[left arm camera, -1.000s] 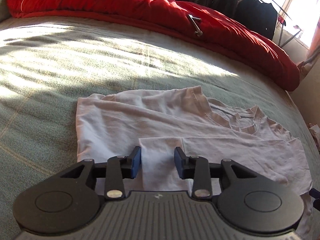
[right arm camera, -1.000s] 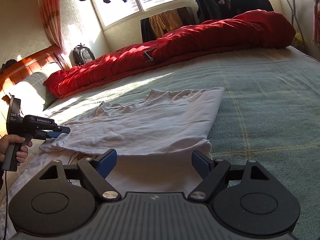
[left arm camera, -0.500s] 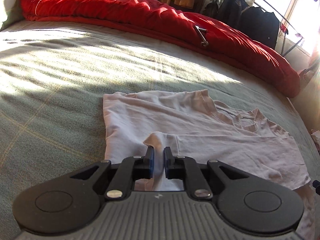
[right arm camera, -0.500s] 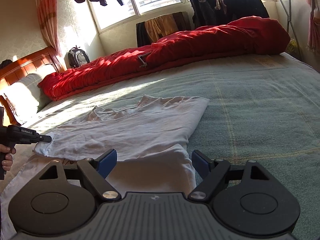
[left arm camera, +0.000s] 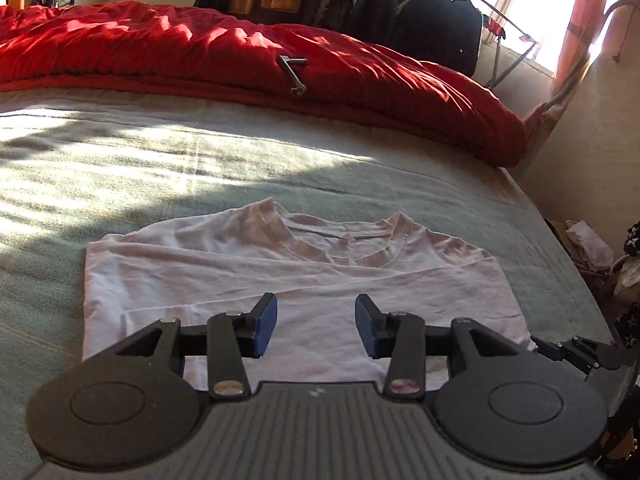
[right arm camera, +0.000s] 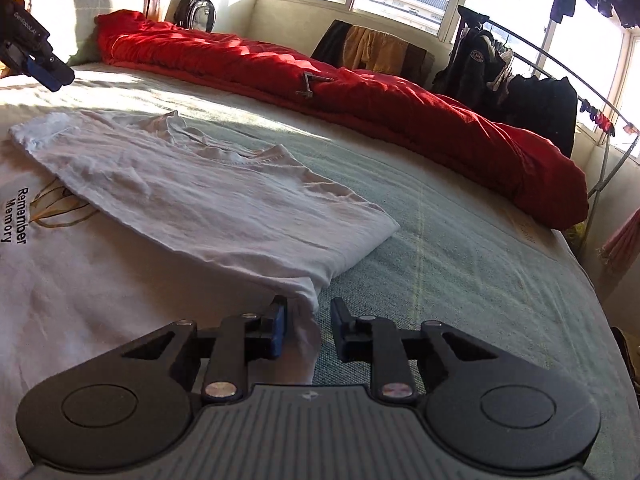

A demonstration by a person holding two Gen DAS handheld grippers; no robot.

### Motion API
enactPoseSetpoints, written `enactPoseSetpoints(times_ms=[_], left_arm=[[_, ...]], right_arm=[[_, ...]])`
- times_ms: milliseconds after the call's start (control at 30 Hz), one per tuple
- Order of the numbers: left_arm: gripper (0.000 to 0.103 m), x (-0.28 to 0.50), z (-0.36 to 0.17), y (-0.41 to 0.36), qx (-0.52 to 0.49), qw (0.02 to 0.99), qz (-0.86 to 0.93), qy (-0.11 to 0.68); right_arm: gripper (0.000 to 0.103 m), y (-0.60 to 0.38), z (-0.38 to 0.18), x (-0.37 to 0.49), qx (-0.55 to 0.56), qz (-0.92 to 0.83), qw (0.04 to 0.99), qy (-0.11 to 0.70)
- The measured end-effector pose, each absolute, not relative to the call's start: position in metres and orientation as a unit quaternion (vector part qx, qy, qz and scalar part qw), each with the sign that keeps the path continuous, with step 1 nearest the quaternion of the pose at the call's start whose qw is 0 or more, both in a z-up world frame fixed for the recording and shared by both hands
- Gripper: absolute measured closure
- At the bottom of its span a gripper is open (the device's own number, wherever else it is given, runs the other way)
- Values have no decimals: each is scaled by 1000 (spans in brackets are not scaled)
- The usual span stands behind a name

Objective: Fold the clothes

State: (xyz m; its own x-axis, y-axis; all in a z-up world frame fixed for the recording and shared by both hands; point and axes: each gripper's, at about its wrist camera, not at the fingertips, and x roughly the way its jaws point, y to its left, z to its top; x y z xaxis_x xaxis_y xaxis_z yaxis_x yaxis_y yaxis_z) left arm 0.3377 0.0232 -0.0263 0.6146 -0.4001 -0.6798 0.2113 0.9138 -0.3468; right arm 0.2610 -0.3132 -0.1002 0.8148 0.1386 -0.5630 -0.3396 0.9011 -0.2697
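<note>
A white T-shirt (left arm camera: 304, 280) lies partly folded on the green bed cover (left arm camera: 200, 168), collar towards the far side. My left gripper (left arm camera: 316, 326) hovers over its near part; the jaws are opening and hold nothing. In the right wrist view the same T-shirt (right arm camera: 208, 200) shows a "Remember Memory" print at the left. My right gripper (right arm camera: 310, 332) sits low at the folded right edge. Its jaws are closing, with a corner of cloth between them. The left pad touches the cloth and a gap remains at the right pad. The left gripper (right arm camera: 52, 74) hangs at the far left.
A red duvet (right arm camera: 400, 108) runs along the far side of the bed, a pillow (right arm camera: 80, 12) and wooden headboard at its left end. A rack of dark jackets (right arm camera: 520, 88) stands under the windows. The bed edge (left arm camera: 568, 248) drops off at the right.
The left gripper, shut on a fold of the shirt half a second ago, has let go and lifted; the fold lies flat. The right gripper has rolled and narrowed around the shirt's edge.
</note>
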Motion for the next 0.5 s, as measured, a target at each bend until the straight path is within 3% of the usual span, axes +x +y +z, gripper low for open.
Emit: enactPoseSetpoints(times_ms=[133, 200, 233, 400, 500], left_arm=[[58, 363, -47, -53, -134, 850, -269, 432], [58, 373, -63, -92, -142, 832, -302, 443], [58, 376, -70, -109, -147, 826, -314, 445], [56, 386, -109, -155, -178, 812, -329, 449], [56, 389, -114, -158, -202, 810, -331, 440]], right_arm=[[84, -308, -102, 256, -193, 124, 943, 242], [94, -310, -104, 255, -183, 113, 945, 247], [94, -314, -105, 255, -165, 106, 946, 258], [94, -333, -106, 255, -77, 86, 946, 302], [82, -334, -102, 251, -77, 84, 949, 296]])
